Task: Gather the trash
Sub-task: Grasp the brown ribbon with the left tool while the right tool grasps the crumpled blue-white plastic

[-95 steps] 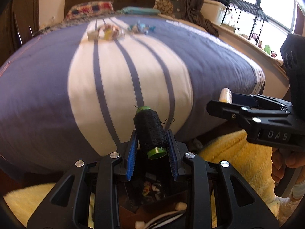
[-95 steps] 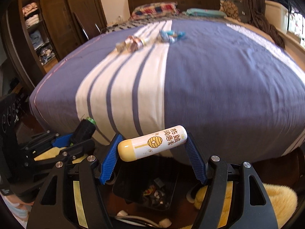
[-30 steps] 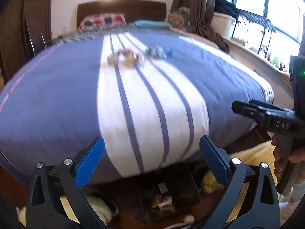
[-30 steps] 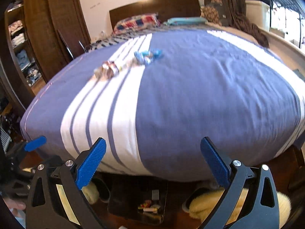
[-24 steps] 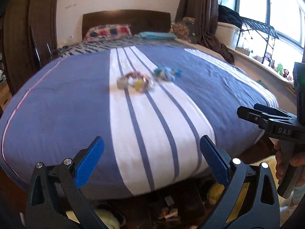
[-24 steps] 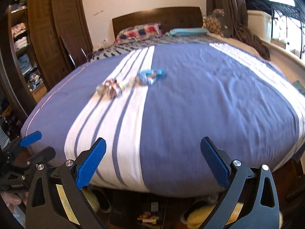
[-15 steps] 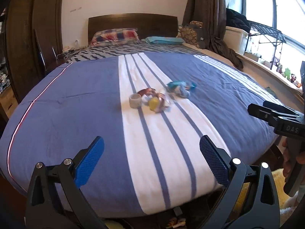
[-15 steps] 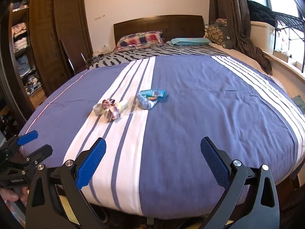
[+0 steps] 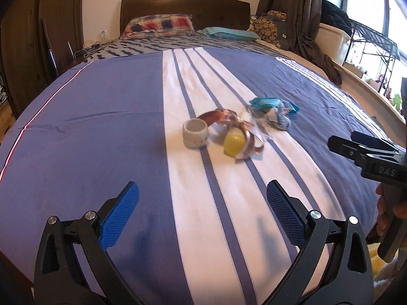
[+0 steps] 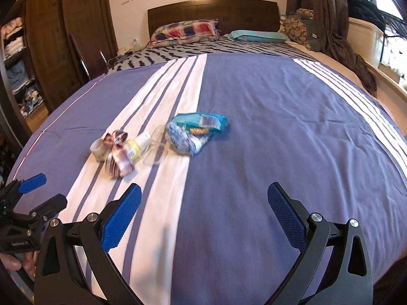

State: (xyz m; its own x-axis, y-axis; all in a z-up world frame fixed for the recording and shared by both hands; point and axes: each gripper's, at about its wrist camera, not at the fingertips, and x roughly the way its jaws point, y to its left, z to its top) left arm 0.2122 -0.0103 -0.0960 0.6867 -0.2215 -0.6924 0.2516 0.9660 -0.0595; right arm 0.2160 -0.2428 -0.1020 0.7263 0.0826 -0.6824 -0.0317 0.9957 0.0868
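Trash lies in a loose cluster on the striped bedspread: a small white tape roll (image 9: 195, 135), a brown ribbon (image 9: 223, 118), a yellow capsule (image 9: 234, 145) and a blue wrapper bundle (image 9: 273, 109). The right wrist view shows the ribbon (image 10: 118, 161), the yellow capsule (image 10: 133, 150) and the blue wrapper bundle (image 10: 194, 131). My left gripper (image 9: 202, 212) is open and empty, above the bed short of the tape roll. My right gripper (image 10: 203, 212) is open and empty, short of the wrapper bundle. It also shows at the right of the left wrist view (image 9: 366, 152).
The blue-and-white bedspread (image 9: 101, 132) fills both views. Pillows (image 9: 157, 26) and a dark headboard (image 9: 183, 5) lie at the far end. A wooden wardrobe (image 10: 51, 38) stands left, curtains (image 9: 295, 12) and a rack (image 9: 368, 45) right.
The spool and the tube that the grippers held 3.2 s ago are gone from them. Both grippers have opened, risen from the bin at the bed's foot and moved forward over the bed towards the trash.
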